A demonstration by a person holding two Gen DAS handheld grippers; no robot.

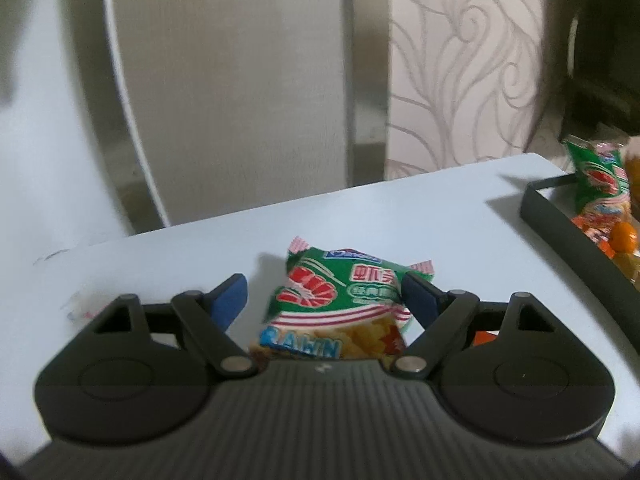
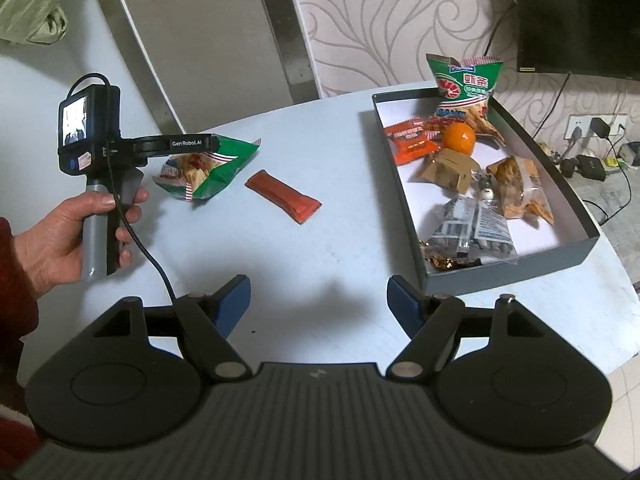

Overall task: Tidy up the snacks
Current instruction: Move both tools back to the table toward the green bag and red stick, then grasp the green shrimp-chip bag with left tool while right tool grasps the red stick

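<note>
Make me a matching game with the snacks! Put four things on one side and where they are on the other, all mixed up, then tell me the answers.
Things:
1. orange
2. red bar wrapper
3. green shrimp-chip bag
4. right gripper

Places:
A. lying alone on the bare table
B. between the left gripper's fingers
C. inside the box
D. over the table, nothing in it

Pairs: 1-C, 2-A, 3-B, 4-D

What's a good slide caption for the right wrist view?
Open right gripper hovers over the pale table; the left gripper reaches a green prawn-cracker bag.
</note>
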